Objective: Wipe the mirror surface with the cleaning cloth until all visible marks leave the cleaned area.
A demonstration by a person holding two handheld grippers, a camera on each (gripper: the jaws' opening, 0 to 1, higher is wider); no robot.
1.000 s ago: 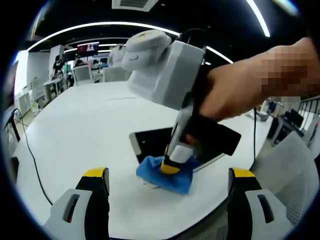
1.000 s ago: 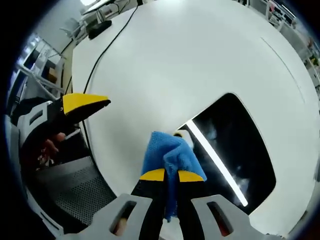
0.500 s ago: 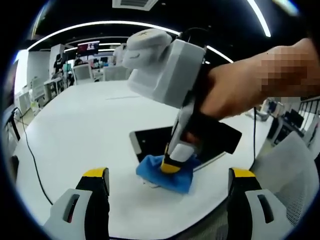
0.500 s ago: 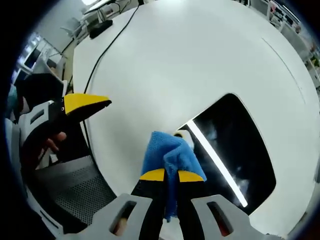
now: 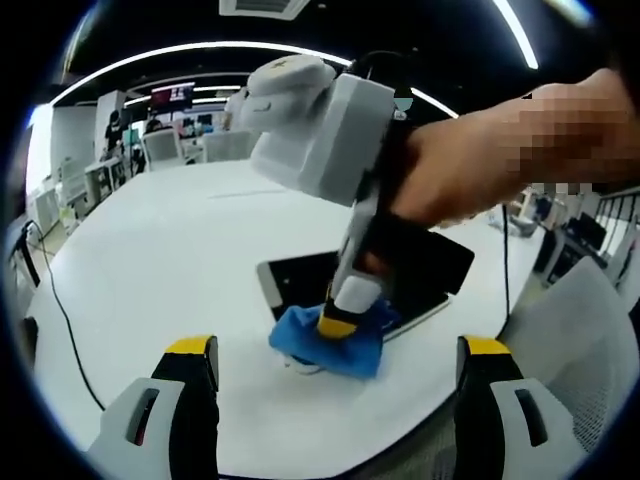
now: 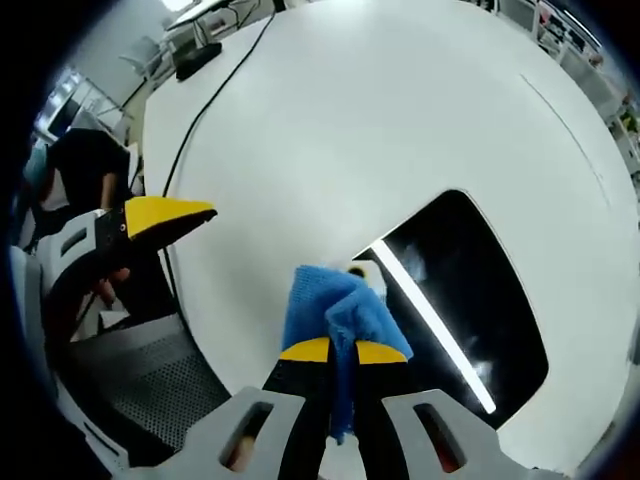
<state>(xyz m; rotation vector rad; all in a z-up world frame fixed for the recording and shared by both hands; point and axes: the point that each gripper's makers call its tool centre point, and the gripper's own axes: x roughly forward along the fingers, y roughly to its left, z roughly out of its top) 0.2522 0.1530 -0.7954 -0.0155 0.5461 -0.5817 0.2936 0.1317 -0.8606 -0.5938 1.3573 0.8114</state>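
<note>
Wiping step underway: my right gripper [image 6: 342,352], fingers clamped on the blue cleaning cloth [image 6: 335,312], presses it at the mirror [image 6: 470,300] near corner on the white tabletop [image 6: 350,130]. Left gripper [image 5: 335,350] fingers apart, idle. Next I'd sweep the cloth across the glass.

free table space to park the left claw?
Bare white table beyond the mirror, and left of it up to the black cable. Crowded at the mirror's near corner: right claw pressing the blue cloth.
</note>
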